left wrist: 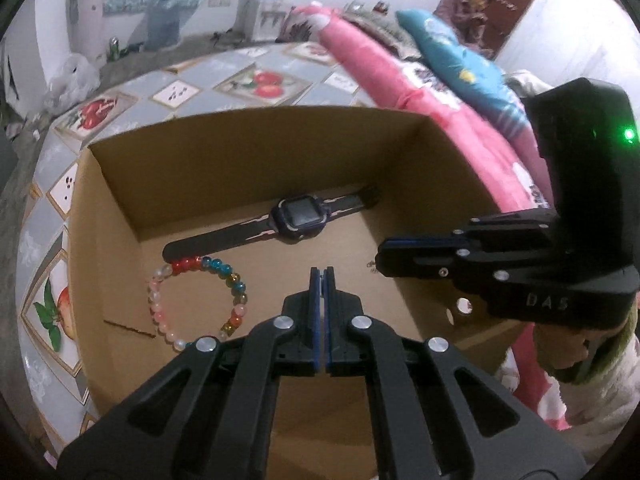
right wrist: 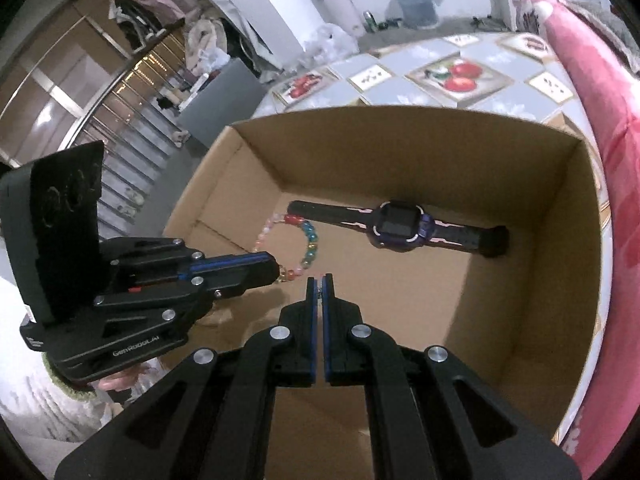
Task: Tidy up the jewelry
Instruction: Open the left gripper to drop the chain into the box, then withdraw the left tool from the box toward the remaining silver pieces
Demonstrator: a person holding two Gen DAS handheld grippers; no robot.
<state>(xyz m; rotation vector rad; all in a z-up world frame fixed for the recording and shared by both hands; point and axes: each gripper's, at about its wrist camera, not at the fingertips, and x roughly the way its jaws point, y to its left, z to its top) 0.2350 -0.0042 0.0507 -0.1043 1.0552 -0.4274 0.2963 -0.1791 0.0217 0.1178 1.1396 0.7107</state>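
You have one cardboard box (left wrist: pixel 256 152) in front of you. Inside it lie two pieces of jewelry: one watch (left wrist: pixel 296 218) with a dark strap, and one beaded bracelet (left wrist: pixel 236 284) in mixed colors. Two grippers hang over the box, the left gripper (left wrist: pixel 323 276) and the right gripper (right wrist: pixel 319 284). Between the right one's tips you may have a third small piece, too tiny to tell.

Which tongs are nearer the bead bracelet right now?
Left. The left tongs hang right at the bead bracelet, over its near edge; the right tongs sit farther off, across the cardboard box floor.
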